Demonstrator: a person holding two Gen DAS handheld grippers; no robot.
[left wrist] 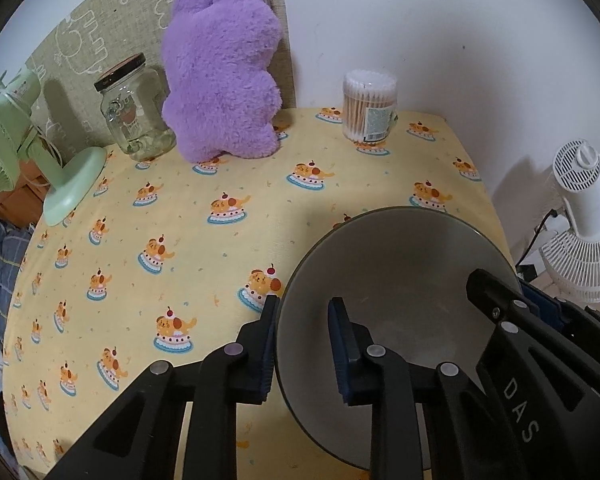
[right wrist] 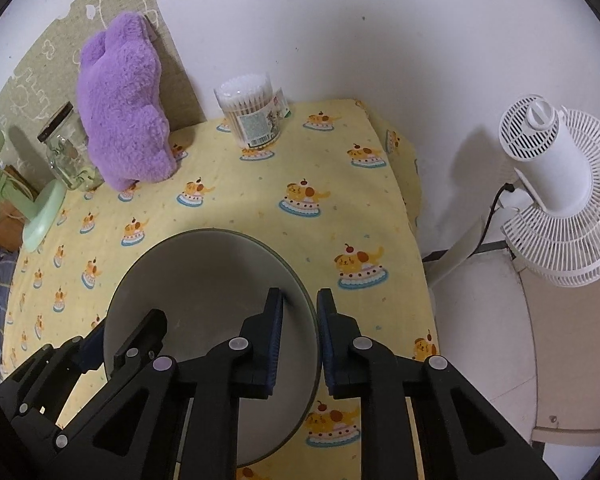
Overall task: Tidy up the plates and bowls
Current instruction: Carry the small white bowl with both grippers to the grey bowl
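One grey bowl [left wrist: 400,272] with a dark rim sits on the yellow cake-print tablecloth [left wrist: 180,220], near the table's right edge. My left gripper [left wrist: 306,344] straddles the bowl's left rim, one finger outside and one inside, and is shut on it. My right gripper [right wrist: 300,340] clamps the opposite rim of the same bowl [right wrist: 204,280] in the same way. Each view shows the other gripper at the bowl's far side: the right gripper [left wrist: 516,296] in the left wrist view and the left gripper [right wrist: 116,336] in the right wrist view. No plates are in view.
Along the back wall stand a purple plush [left wrist: 220,80], a glass jar [left wrist: 134,112] and a tub of cotton swabs [left wrist: 368,104]. A green desk fan [left wrist: 40,152] is at the left edge of the table. A white floor fan [right wrist: 556,188] stands off the table to the right.
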